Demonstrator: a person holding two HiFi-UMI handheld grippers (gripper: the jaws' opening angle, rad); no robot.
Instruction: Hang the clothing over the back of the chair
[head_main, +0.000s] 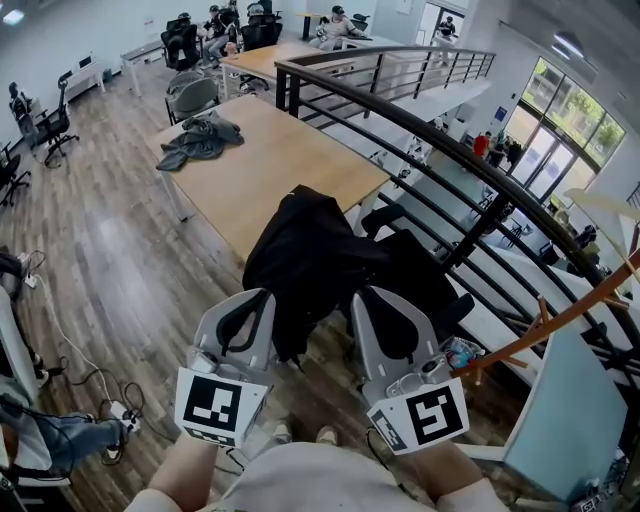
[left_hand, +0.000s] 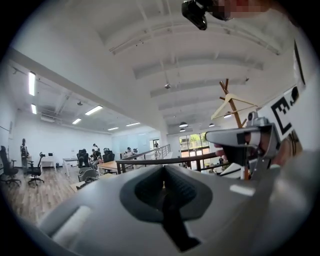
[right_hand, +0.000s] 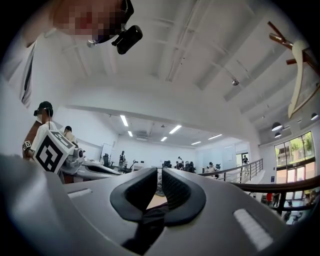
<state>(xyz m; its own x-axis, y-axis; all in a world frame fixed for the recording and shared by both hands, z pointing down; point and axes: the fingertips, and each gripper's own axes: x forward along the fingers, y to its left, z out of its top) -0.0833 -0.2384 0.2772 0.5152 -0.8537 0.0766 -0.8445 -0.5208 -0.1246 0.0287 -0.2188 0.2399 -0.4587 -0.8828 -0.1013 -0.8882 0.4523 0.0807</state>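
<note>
We hold the black garment (head_main: 310, 255) up between both grippers, past the near edge of the wooden tabletop (head_main: 280, 160). The left gripper (head_main: 258, 305) is clamped on its left part, with dark cloth pinched between the closed jaws. The right gripper (head_main: 372, 305) is closed on the right part in the same way. The garment bunches above the jaws and hangs between them. Behind it stands what seems to be the black chair (head_main: 425, 285), mostly hidden. Both grippers point forward and roughly level, side by side, with our forearms low in the head view. A grey garment (head_main: 200, 138) lies near the tabletop's far left corner.
</note>
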